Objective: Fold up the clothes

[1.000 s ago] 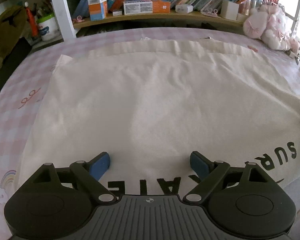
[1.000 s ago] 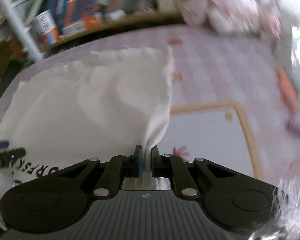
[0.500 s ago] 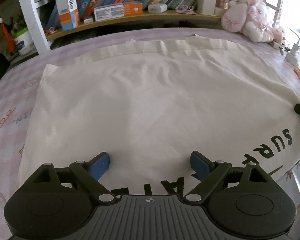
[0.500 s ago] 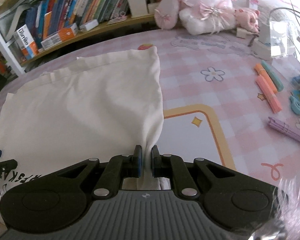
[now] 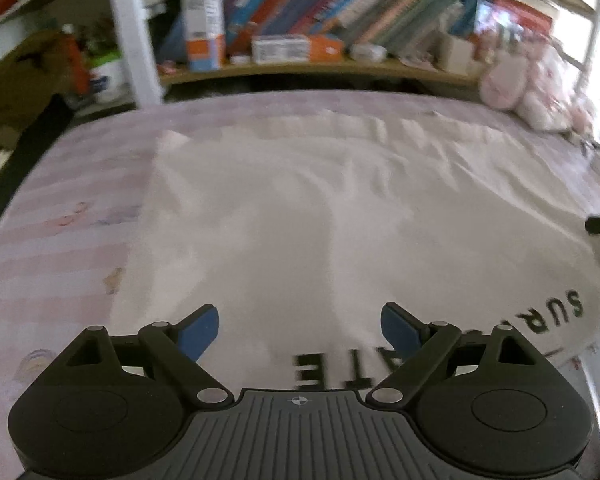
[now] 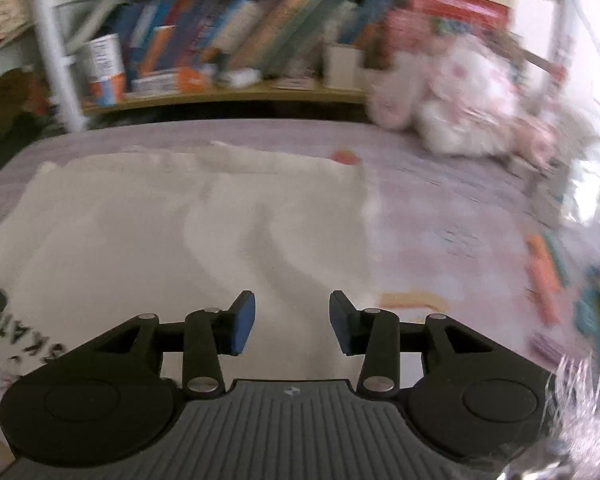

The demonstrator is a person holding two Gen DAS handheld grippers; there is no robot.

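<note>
Both claws are off the cloth right now. My right claw [image 6: 291, 322] is opening, blue pads parting, and nothing sits between them; the shirt's right edge lies just below and ahead of the tips. My left claw [image 5: 299, 330] stands wide apart, its blue pads [image 5: 199, 330] well clear of each other, hovering over the near hem with nothing pinched.

Now the shirt [image 5: 320, 216]: soft cream fabric, spread flat in a broad, roughly rectangular shape across the tabletop [image 5: 60, 216]. Its surface is matte and lightly rumpled, with shallow creases fanning toward the far edge, where a narrow band of doubled cloth runs along it. Bold black lettering [image 5: 556, 314] curves along the near edge, upside down from where I look; I can read only part of it. From the right wrist view the shirt [image 6: 188, 232] ends in a straight side edge, and beside it the tabletop [image 6: 440, 208] shows its pink checked cover with small cartoon prints and a yellow curved line.

Off to my right, orange and teal pens [image 6: 544, 276] lie on the cover, blurred. At the back, a fluffy pink-and-white plush [image 6: 460, 104] leans by a wooden shelf [image 6: 228, 94] packed with slanting books [image 6: 260, 36]. Everything is smeared by motion, so finer detail escapes me.
</note>
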